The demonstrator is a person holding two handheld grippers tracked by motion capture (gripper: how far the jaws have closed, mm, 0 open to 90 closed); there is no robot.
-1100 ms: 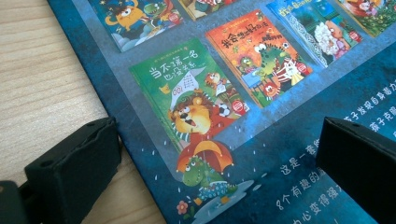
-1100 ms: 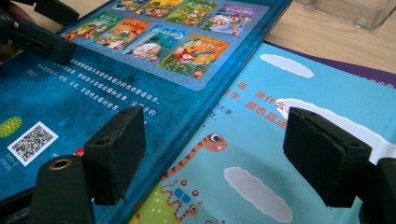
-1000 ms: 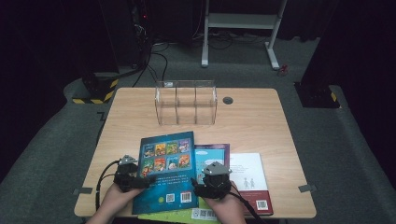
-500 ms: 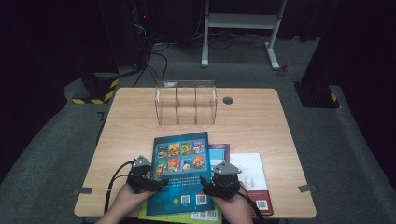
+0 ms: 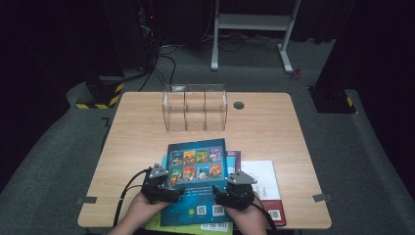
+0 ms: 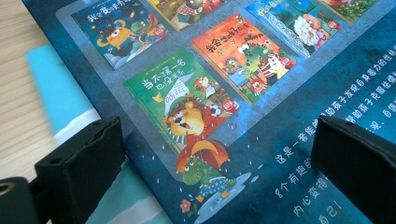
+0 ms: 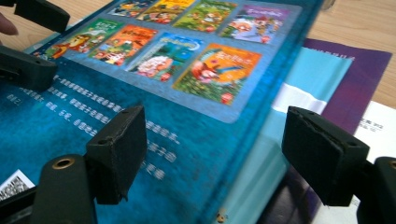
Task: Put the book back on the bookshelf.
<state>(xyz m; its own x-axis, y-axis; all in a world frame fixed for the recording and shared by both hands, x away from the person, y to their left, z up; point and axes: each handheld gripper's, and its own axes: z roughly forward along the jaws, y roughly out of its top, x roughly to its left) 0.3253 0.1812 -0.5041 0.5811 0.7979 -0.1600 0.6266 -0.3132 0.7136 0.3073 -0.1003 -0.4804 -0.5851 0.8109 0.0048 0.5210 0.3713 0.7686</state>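
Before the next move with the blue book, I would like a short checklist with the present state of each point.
1. Left tongs open: ok.
2. Right tongs open: ok.
3. Blue book lies on top of the pile, back cover up: ok.
4. Book's edge between the right jaws: ok; pads pressing on it: cannot tell.
5. Clear rack stands upright with empty slots: ok.
6. Table between book and rack free: ok.

four books [image 5: 198, 166], one clear organizer [image 5: 195, 107]
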